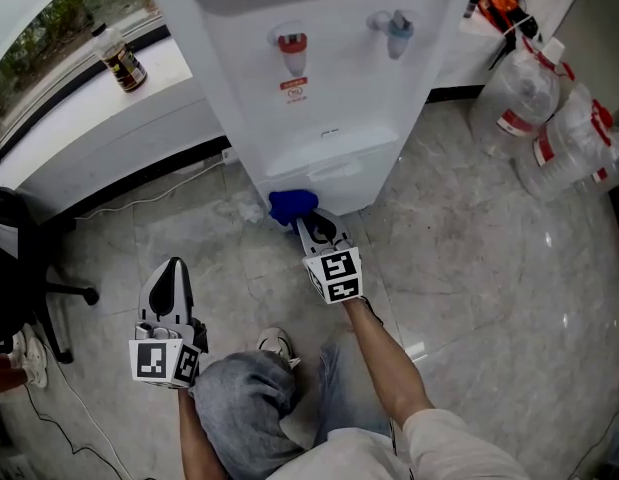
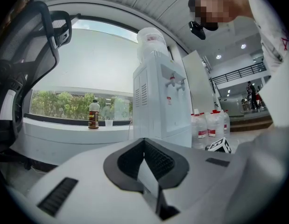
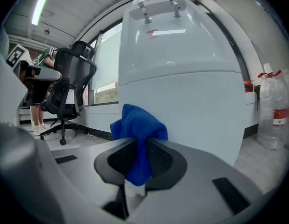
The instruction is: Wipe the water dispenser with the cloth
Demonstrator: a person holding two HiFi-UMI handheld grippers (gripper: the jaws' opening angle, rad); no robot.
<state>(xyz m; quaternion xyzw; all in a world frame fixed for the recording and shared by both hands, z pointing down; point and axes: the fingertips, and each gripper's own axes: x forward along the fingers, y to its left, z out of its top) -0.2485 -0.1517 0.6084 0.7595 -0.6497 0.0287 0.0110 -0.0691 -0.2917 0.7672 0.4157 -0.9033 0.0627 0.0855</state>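
Blue cloth [image 1: 292, 206] is bunching in my clenched right tool [image 1: 307, 220], low against the dispenser [image 1: 319, 78] ahead, left tool [image 1: 172, 271] idling closed.

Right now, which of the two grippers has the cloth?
The right gripper: its fingers are shut on the blue cloth, low at the water dispenser's base. The left gripper is shut on nothing, held back.

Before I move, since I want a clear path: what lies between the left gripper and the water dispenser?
Only bare floor, seen in the head view, lies between the left gripper and the water dispenser.
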